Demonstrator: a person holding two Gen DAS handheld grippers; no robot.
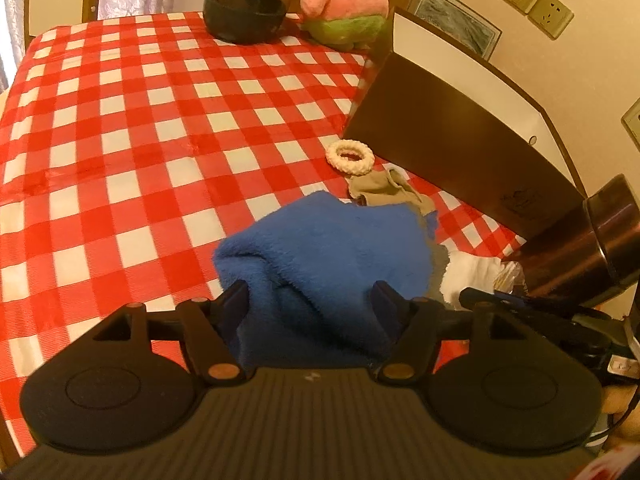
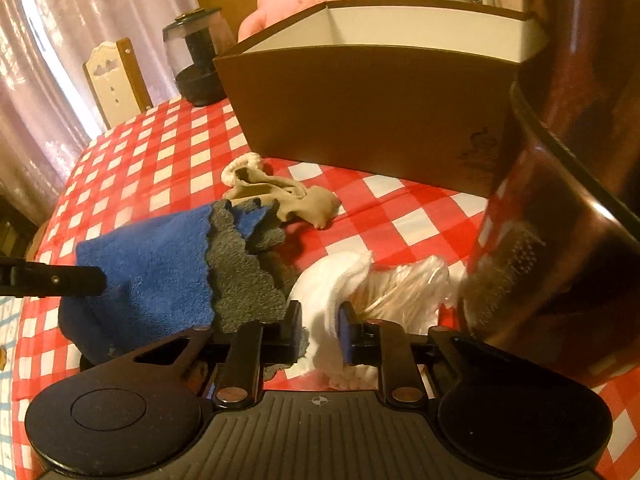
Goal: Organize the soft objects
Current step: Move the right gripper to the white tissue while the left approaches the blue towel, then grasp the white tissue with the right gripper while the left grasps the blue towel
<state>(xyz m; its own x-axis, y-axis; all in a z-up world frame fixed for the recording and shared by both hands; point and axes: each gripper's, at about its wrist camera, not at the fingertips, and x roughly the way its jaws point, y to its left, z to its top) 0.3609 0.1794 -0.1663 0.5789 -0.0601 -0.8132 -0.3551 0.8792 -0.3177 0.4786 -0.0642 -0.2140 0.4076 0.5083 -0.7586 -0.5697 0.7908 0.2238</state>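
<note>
A blue fleece cloth [image 1: 332,252] with a grey side [image 2: 240,276] lies bunched on the checked tablecloth [image 1: 132,128]. My left gripper [image 1: 312,300] stands around its near edge, jaws wide apart, the cloth between them. My right gripper [image 2: 320,328] is closed on a white cloth [image 2: 328,292] beside a clear plastic bag [image 2: 404,284]. A tan stocking [image 2: 296,196] and a cream knitted ring [image 1: 349,157] lie in front of the brown box [image 2: 372,104]. The left gripper's finger [image 2: 56,278] shows against the blue cloth in the right wrist view.
A pink plush toy [image 1: 344,4] and a dark glass jar [image 1: 244,12] stand at the table's far edge. A shiny metal cup [image 2: 560,240] stands close on the right. A chair back [image 2: 116,80] is beyond the table.
</note>
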